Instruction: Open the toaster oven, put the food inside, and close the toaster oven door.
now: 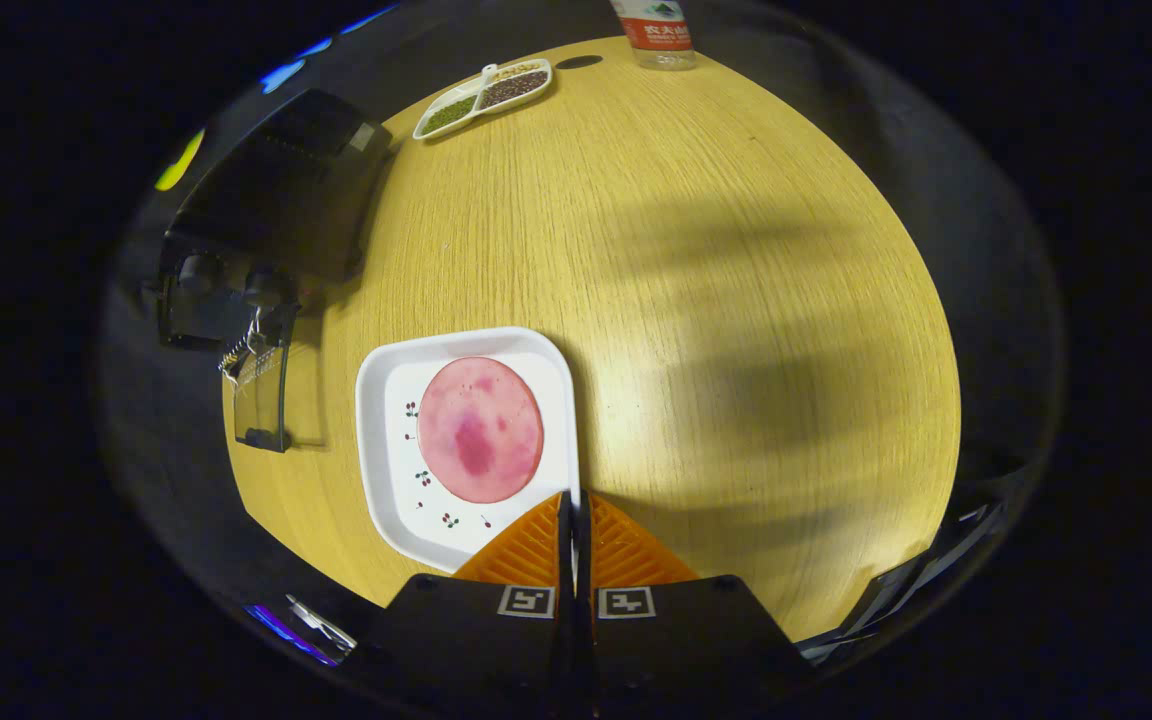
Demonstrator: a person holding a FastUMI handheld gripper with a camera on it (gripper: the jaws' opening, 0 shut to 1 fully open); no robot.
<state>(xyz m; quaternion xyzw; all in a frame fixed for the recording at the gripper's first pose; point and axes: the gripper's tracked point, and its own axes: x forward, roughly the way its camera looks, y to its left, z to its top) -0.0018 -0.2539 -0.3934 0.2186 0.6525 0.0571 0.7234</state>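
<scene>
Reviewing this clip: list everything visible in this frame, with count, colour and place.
Table: one, light wood, under everything.
Toaster oven: one, black, far left of the table, door hanging open.
Plate: one, white square with small cherry prints, just ahead of the fingers, its near corner at their tips.
Food: one round pink slice, lying on the plate.
Divided dish: one, white, holding green and dark grains, far edge of the table.
Bottle: one, clear with a red label, beyond the dish.
Gripper: one, fingers closed together, empty, at the plate's near edge.
</scene>
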